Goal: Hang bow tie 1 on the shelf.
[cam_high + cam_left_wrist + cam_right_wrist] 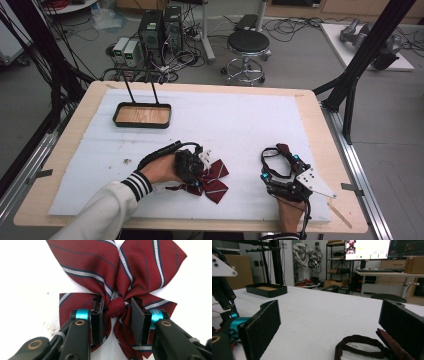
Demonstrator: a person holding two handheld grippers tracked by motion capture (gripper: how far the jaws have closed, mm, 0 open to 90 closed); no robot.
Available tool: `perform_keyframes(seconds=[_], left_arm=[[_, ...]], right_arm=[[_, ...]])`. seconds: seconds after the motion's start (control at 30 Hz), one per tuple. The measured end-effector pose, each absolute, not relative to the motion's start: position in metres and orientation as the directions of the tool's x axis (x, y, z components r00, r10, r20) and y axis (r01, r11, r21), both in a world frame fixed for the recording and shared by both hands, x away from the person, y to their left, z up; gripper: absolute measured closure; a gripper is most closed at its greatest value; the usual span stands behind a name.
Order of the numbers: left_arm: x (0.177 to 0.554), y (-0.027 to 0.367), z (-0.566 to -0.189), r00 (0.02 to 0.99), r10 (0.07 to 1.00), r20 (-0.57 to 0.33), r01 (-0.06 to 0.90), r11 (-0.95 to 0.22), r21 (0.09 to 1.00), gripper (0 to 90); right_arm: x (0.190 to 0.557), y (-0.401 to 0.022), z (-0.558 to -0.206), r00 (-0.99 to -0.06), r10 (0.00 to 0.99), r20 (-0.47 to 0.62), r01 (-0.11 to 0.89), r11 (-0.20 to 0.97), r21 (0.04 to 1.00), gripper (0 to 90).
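Left gripper view: left gripper (pixel 117 308) fingers flank bow tie (pixel 117 277) knot.

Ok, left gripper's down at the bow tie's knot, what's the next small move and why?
Probably close the left gripper the rest of the way on the knot. Its pads sit either side of the knot on the bow tie, with a slim gap on each side, so nothing is gripped yet. The right gripper stands open by the strap.
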State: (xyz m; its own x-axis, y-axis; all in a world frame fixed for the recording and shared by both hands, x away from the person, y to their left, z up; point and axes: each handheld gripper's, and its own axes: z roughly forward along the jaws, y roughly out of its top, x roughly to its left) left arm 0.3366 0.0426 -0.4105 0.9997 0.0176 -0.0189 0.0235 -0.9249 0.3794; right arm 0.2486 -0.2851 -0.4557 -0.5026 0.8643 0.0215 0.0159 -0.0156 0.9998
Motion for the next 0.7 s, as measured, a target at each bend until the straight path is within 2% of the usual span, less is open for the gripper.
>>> perform_keyframes(seconds=[0.43, 0.7], left_arm=[[0.334, 0.043, -0.410, 1.000, 0.016, 0.015, 0.009, -0.919, 0.395, 66.0], [0.337, 0.054, -0.396, 0.994, 0.088, 0.063, 0.044, -0.864, 0.501, 66.0]], right_arm=[[0.249, -0.285, -0.456, -0.502, 0.864, 0.026, 0.018, -0.019, 1.000, 2.9], [0.249, -0.285, -0.456, -0.503, 0.864, 0.025, 0.018, -0.018, 1.000, 2.9]])
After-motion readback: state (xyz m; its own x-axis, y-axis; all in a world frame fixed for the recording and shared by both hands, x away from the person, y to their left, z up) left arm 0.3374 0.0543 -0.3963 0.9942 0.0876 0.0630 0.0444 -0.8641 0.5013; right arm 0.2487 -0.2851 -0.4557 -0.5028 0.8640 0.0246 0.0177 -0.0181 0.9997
